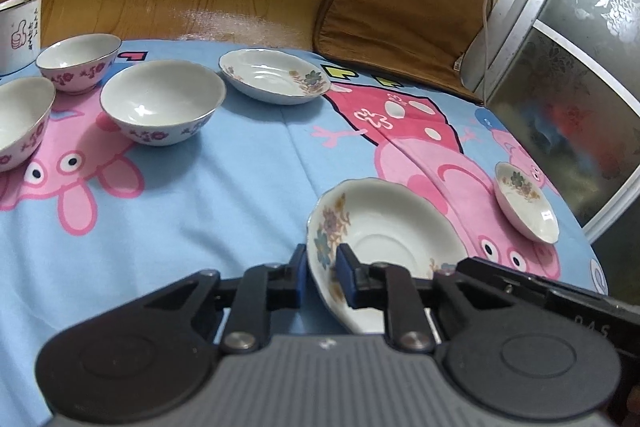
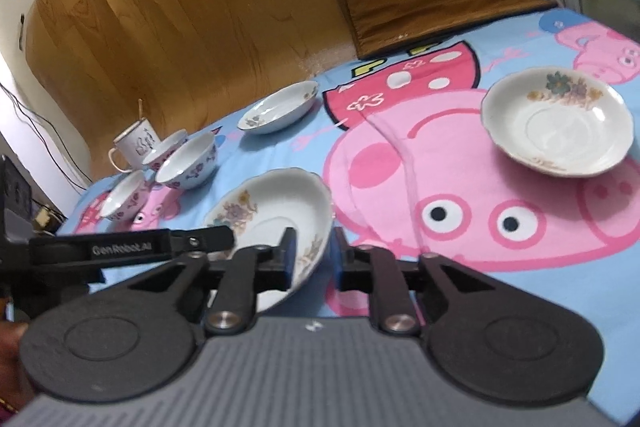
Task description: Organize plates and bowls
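While both of your tools are clamped on one dish, take stock from the biggest thing down. The cartoon-print cloth covers the counter and carries all the crockery. Three flower-banded bowls sit grouped at the far left beside a mug, likely because like goes with like. Two flowered plates lie apart, one far plate near the bowls and one right plate off to the right, so they probably await stacking. The near plate is tilted up off the cloth: your left tool pinches its left rim, jaws narrow, and your right tool pinches the opposite rim the same way, which seems meant to steady it level for carrying.
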Available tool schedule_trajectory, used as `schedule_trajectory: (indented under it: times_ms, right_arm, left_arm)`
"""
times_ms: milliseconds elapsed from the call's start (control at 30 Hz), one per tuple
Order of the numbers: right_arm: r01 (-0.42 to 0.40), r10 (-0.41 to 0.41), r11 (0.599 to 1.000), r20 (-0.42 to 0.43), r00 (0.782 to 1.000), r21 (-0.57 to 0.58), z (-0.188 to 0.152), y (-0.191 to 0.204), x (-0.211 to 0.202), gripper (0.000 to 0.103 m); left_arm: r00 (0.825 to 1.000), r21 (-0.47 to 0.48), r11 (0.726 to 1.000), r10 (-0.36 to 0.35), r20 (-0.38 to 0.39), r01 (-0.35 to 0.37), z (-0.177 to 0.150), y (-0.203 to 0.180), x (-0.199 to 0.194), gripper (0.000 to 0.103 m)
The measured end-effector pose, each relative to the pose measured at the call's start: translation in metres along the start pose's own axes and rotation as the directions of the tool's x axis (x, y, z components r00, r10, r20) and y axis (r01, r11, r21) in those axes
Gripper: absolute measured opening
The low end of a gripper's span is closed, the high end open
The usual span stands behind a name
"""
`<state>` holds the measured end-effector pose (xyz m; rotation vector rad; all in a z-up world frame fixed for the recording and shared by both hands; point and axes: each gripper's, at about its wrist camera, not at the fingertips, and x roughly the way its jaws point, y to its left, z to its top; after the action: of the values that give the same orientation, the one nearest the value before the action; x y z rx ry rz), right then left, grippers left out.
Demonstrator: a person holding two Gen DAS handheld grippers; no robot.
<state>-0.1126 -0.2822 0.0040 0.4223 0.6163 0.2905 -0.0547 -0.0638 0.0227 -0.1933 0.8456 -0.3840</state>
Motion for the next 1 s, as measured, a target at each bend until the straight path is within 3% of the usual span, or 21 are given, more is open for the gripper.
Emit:
schedule_trajectory:
  times_ms: [100,367,1000]
  right_arm:
    - [0.001,-0.001,1.0,0.016,1.0,0.008,0.001,-0.004,-0.003,0.01]
    - [0.056,-0.056,0.998,0.13,0.99,0.0,0.009,-0.017,-0.025,0.01]
    - [0.136,-0.153,0.987,0.236,0.96,0.085,0.017,-0.064,-0.057,0.01]
  left_arm:
    - [1.0,-0.015,1.0,-0.016,-0.001,0.016,0.005,-0.001,-0.001,0.015]
    - [0.998,0.076,0.996,-0.044,0.034,0.041,0.026,-0.043,0.005,0.015]
    - [0.996,0.208,0.974,-0.091,0.003,0.089,0.04,-0.113,0.037,0.015]
